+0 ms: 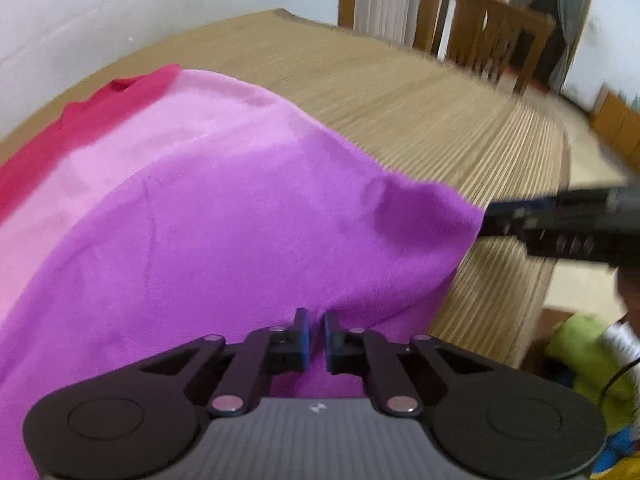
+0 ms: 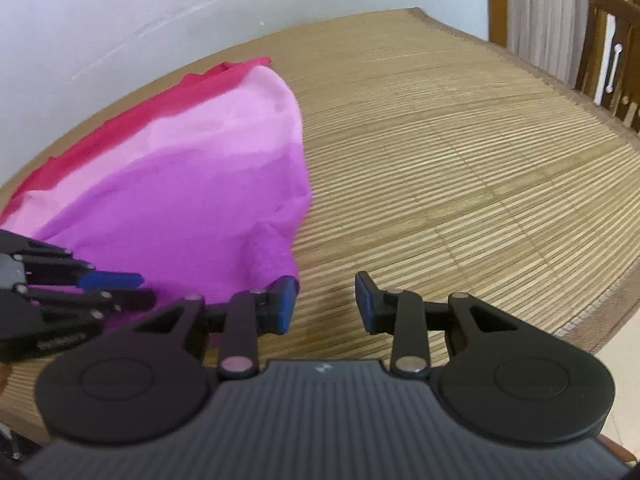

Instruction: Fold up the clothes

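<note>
A fleece garment point(image 1: 240, 200) banded in red, pale pink and purple lies spread on a bamboo mat point(image 1: 440, 120). My left gripper point(image 1: 316, 320) stands over its purple near edge with the jaws almost together and a thin fold of cloth between the blue pads. In the right wrist view the same garment point(image 2: 200, 200) fills the left half, and the left gripper point(image 2: 144, 290) reaches in from the left onto its hem. My right gripper point(image 2: 326, 300) is open above the mat point(image 2: 440, 160), its left pad beside the cloth's lifted near corner. From the left wrist camera the right gripper point(image 1: 486, 220) points at that corner.
A pale wall runs behind the mat. A wooden chair point(image 1: 492, 32) and a curtained wooden frame point(image 2: 540, 12) stand at the far right. The mat's edge drops off on the right, with green and yellow items point(image 1: 580, 352) on the floor below.
</note>
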Tool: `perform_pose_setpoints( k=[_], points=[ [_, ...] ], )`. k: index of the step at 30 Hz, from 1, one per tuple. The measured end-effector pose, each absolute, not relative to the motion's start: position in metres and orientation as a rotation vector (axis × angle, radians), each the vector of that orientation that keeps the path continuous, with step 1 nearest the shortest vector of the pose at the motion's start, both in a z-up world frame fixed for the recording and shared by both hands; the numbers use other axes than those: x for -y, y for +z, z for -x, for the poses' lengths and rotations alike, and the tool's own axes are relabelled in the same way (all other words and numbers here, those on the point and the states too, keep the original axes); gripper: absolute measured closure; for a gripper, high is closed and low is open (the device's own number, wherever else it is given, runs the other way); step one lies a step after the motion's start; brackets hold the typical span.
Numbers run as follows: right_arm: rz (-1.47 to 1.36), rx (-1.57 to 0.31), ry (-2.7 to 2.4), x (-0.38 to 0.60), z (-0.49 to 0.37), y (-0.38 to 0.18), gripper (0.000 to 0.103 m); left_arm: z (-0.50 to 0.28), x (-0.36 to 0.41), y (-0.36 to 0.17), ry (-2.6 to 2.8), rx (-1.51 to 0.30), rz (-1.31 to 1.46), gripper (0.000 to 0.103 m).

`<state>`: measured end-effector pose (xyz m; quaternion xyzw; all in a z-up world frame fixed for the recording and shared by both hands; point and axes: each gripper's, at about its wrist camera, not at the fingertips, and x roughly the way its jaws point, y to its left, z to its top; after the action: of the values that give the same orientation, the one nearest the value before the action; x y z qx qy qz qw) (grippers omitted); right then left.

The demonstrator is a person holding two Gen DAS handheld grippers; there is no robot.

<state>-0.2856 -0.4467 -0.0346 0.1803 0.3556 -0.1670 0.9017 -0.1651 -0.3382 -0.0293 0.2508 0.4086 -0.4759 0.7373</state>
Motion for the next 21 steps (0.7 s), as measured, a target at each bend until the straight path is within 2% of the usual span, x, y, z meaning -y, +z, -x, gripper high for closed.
perform_pose_setpoints(
  k=[3, 6, 7, 8, 10, 13, 15, 19, 21],
  points=[
    [-0.392, -0.732, -0.339, 0.443, 0.288, -0.038, 0.068, 0.159, 0.334, -0.025, -1.047, -0.92, -0.523, 0.096],
    [-0.414, -0.721, -0.338, 0.442, 0.287, -0.042, 0.068, 0.16, 0.329, -0.019, -1.075, -0.925, -0.53, 0.089],
    [-0.424, -0.713, -0.34, 0.441, 0.287, -0.042, 0.068, 0.163, 0.327, -0.018, -1.081, -0.916, -0.541, 0.084],
    [-0.43, -0.708, -0.34, 0.441, 0.286, -0.042, 0.068, 0.165, 0.326, -0.018, -1.087, -0.908, -0.551, 0.074],
    [-0.438, -0.699, -0.34, 0.439, 0.284, -0.041, 0.068, 0.169, 0.327, -0.02, -1.1, -0.898, -0.57, 0.063],
    [-0.445, -0.69, -0.346, 0.436, 0.279, -0.038, 0.068, 0.176, 0.332, -0.022, -1.135, -0.882, -0.584, 0.061],
    [-0.464, -0.673, -0.349, 0.437, 0.277, -0.033, 0.068, 0.182, 0.335, -0.024, -1.156, -0.856, -0.603, 0.054],
    [-0.537, -0.635, -0.369, 0.442, 0.275, -0.029, 0.068, 0.191, 0.343, -0.031, -1.158, -0.792, -0.677, 0.053],
    [-0.565, -0.627, -0.372, 0.445, 0.276, -0.028, 0.068, 0.19, 0.346, -0.037, -1.14, -0.784, -0.703, 0.061]
  ],
)
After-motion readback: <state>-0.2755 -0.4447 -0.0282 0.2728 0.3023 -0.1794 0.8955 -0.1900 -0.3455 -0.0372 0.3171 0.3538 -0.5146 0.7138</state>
